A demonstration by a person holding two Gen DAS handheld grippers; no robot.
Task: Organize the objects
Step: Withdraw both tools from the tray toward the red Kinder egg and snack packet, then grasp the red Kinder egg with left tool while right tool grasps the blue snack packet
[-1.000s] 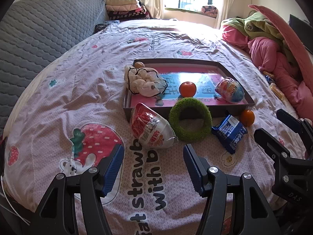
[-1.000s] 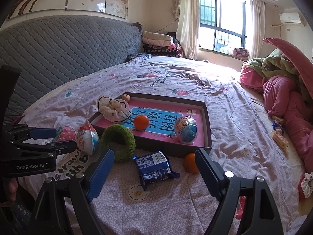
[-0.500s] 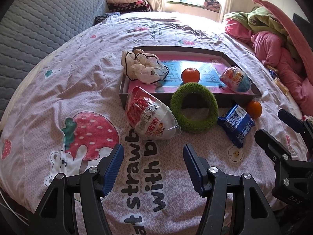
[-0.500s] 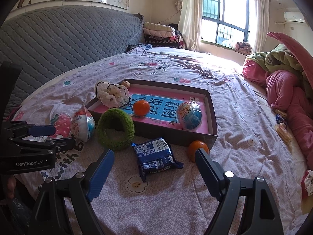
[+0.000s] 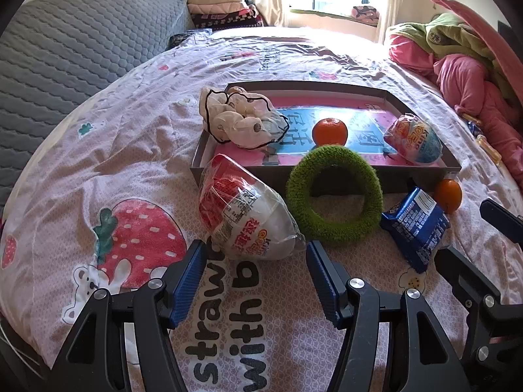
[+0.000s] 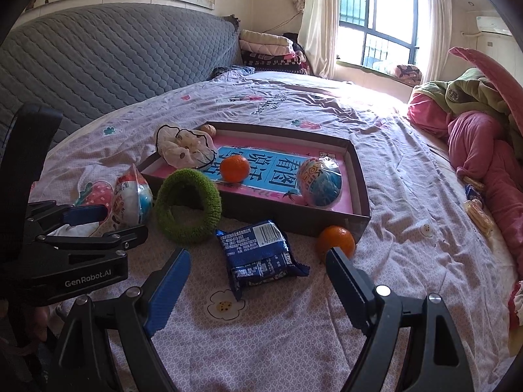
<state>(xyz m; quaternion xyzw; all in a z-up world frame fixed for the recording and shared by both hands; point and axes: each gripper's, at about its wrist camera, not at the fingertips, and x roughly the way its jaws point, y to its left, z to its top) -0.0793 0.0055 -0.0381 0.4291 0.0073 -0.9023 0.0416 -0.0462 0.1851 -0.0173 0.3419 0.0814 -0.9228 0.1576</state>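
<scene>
Both grippers hang spread and empty near the tray (image 5: 327,181): the left gripper (image 5: 253,269) nears the red-and-white egg (image 5: 248,212), the right gripper (image 6: 256,281) the blue packet (image 6: 258,254), each seemingly about to close and lift.

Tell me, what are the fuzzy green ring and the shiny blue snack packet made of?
The fuzzy green ring looks like soft plush or terry fabric, since its surface is nubbly and matte. The shiny blue snack packet looks like thin plastic film: it is glossy, crinkled, and crimped at the edges.

Bright daylight from window (image 6: 376,23) – glare on bedspread (image 6: 359,98), sharp pics, fisheye warp w/ dark corners
</scene>
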